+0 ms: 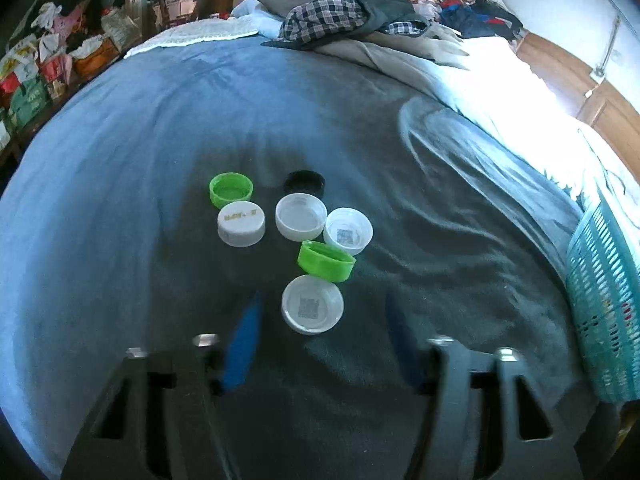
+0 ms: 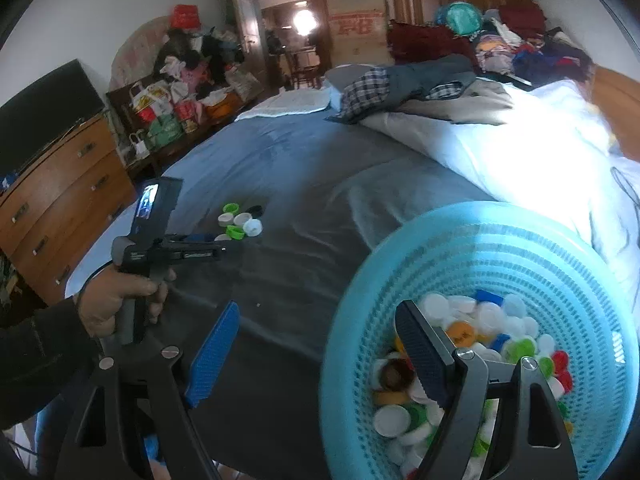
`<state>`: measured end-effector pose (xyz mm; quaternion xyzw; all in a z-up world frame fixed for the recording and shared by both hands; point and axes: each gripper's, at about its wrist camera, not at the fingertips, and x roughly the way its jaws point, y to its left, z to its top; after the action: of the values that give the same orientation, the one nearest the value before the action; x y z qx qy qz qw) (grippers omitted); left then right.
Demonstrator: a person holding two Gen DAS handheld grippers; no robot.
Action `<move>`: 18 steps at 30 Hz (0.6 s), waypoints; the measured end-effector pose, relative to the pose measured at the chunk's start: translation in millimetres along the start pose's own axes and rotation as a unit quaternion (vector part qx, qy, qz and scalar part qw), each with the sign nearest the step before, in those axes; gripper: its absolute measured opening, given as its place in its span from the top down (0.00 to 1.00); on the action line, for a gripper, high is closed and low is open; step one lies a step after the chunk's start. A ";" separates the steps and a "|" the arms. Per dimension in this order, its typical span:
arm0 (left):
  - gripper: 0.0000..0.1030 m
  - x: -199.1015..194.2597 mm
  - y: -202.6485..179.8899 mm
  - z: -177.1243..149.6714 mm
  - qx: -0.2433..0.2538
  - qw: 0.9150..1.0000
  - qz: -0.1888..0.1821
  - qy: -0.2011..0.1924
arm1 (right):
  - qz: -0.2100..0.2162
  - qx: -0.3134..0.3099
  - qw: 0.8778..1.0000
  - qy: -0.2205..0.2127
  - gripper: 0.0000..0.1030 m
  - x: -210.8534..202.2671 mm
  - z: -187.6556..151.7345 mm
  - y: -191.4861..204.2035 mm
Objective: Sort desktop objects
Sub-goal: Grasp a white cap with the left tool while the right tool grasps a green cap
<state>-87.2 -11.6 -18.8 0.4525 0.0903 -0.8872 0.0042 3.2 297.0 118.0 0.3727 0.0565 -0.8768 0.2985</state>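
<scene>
Several bottle caps lie in a cluster on the grey-blue blanket: two green caps [image 1: 231, 188] [image 1: 326, 261], several white ones [image 1: 241, 223] [image 1: 301, 216] [image 1: 347, 231] and a black one [image 1: 304, 182]. My left gripper [image 1: 322, 322] is open, low over the blanket, its blue fingers either side of the nearest white cap [image 1: 312, 304]. It also shows in the right wrist view [image 2: 212, 237], beside the cap cluster [image 2: 240, 222]. My right gripper [image 2: 316, 340] is open and empty, its right finger over the turquoise basket [image 2: 520, 240], which holds many mixed caps [image 2: 464, 334].
The basket's side [image 1: 604, 300] shows at the right edge of the left wrist view. Piled clothes [image 1: 348, 16] and a white duvet [image 2: 520, 152] lie at the bed's far end. A wooden dresser [image 2: 56, 196] and bags [image 2: 168, 116] stand to the left.
</scene>
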 end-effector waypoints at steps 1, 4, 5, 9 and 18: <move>0.75 -1.8 1.3 -1.7 -0.002 1.000 -0.002 0.001 | 0.009 -0.005 1.000 0.003 0.20 5.1 2.4 5.2; 0.75 -23.1 10.7 -9.8 -0.017 1.000 0.007 -0.025 | 0.036 -0.019 0.999 0.010 0.29 24.1 9.7 24.4; 0.75 -32.8 15.7 -13.7 -0.027 0.999 0.010 -0.037 | 0.047 -0.019 0.999 0.012 0.29 31.6 11.8 29.8; 0.75 -54.8 47.0 -30.6 -0.080 0.995 0.019 -0.064 | 0.094 -0.017 0.995 0.033 0.29 82.0 24.0 53.0; 0.75 -50.4 84.9 -44.9 -0.141 0.988 0.008 -0.067 | 0.102 -0.056 0.989 0.087 0.29 231.2 58.5 109.2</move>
<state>-13.8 -91.5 -17.4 0.3878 0.2105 -0.8937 0.0813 -97.1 77.9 14.5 0.4343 0.0930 -0.8012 0.4010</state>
